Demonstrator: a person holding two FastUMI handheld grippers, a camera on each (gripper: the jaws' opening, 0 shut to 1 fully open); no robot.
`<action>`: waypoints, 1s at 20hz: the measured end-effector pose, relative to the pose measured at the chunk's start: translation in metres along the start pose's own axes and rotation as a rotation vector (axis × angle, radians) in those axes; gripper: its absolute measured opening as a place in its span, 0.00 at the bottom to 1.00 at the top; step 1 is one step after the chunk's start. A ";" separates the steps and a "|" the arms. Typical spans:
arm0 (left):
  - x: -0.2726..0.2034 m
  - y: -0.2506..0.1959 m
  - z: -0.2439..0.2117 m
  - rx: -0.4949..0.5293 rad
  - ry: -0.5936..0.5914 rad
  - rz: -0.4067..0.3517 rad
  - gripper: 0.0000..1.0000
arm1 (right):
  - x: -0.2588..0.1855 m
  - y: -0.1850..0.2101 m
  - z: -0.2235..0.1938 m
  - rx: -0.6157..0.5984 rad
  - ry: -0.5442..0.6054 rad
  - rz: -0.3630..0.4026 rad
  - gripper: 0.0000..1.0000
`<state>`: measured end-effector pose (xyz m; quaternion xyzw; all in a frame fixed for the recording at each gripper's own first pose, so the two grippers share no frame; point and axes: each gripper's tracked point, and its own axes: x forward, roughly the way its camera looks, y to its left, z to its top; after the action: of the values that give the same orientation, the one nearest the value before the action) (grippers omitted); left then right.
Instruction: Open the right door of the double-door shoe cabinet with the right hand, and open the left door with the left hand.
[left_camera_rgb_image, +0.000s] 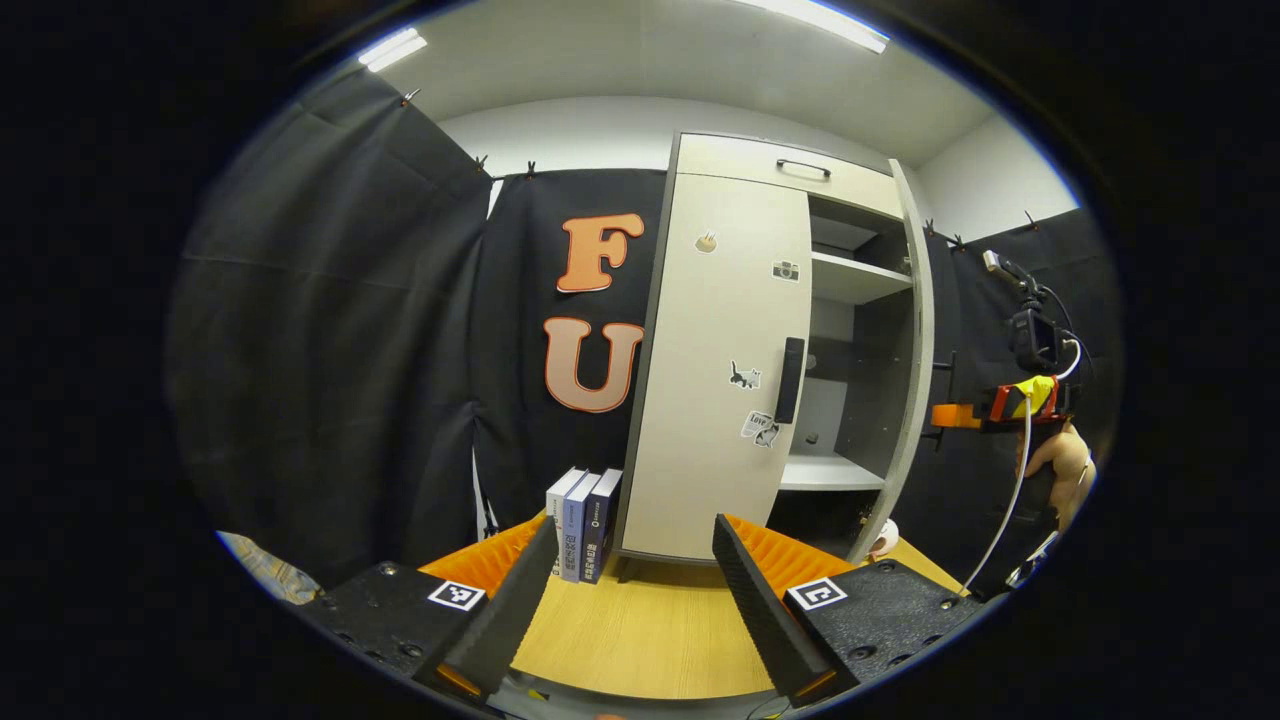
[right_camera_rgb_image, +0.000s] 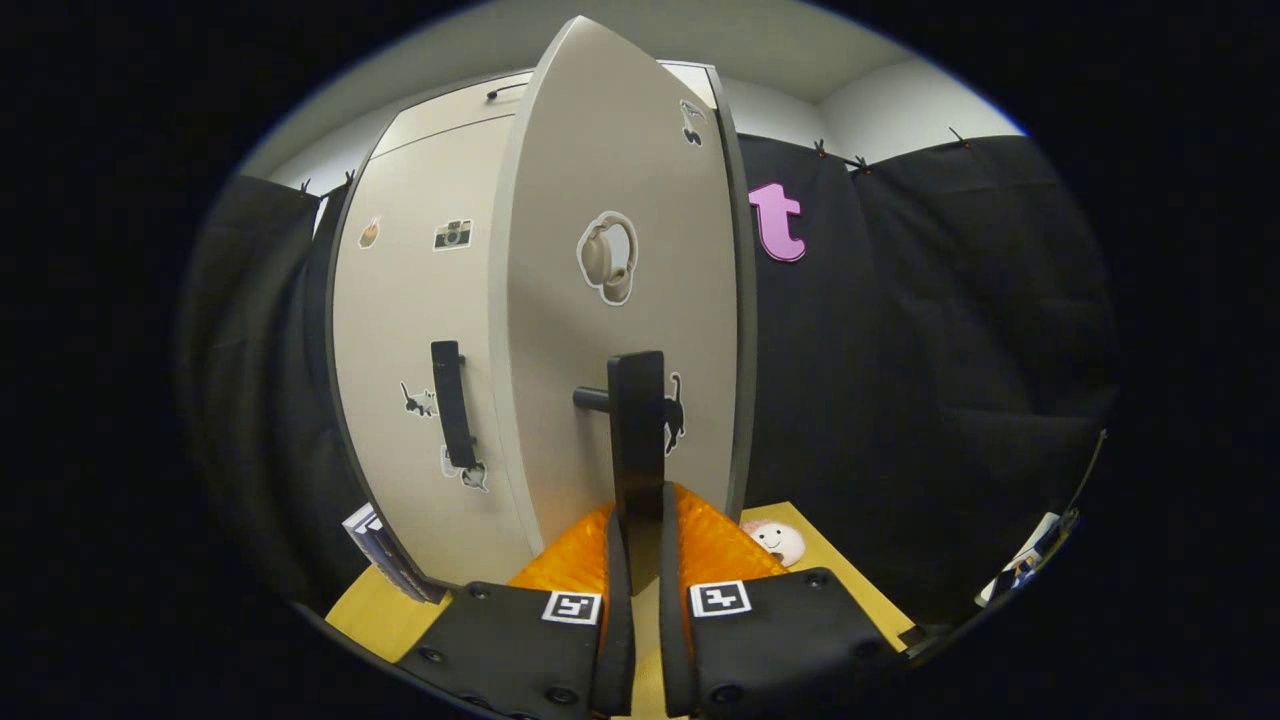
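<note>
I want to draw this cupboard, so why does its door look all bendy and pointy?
The fisheye lens does that: in the right gripper view, the close right door bulges and tapers to a point; in the left gripper view, the farther cabinet bows only gently, and ceiling lights glare bright white.

From where I hold my claws, the one readable word is "Love" on a sticker (left_camera_rgb_image: 760, 428) low on the closed left door (left_camera_rgb_image: 715, 370) just beside its handle, while the print on the spines of the books (left_camera_rgb_image: 583, 523) is too small to read
</note>
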<state>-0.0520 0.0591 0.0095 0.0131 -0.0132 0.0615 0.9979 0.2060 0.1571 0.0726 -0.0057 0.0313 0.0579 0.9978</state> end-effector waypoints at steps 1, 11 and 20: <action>0.001 -0.001 0.000 -0.002 0.003 -0.003 0.95 | -0.002 -0.001 0.000 0.010 0.003 -0.002 0.20; 0.006 -0.008 0.001 -0.001 0.001 -0.003 0.95 | -0.010 0.003 -0.007 0.064 0.026 0.038 0.18; 0.006 -0.014 0.002 0.010 0.001 -0.004 0.95 | -0.013 -0.011 -0.006 0.099 0.008 -0.007 0.09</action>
<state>-0.0443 0.0456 0.0115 0.0180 -0.0123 0.0598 0.9980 0.1945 0.1443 0.0678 0.0432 0.0383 0.0526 0.9969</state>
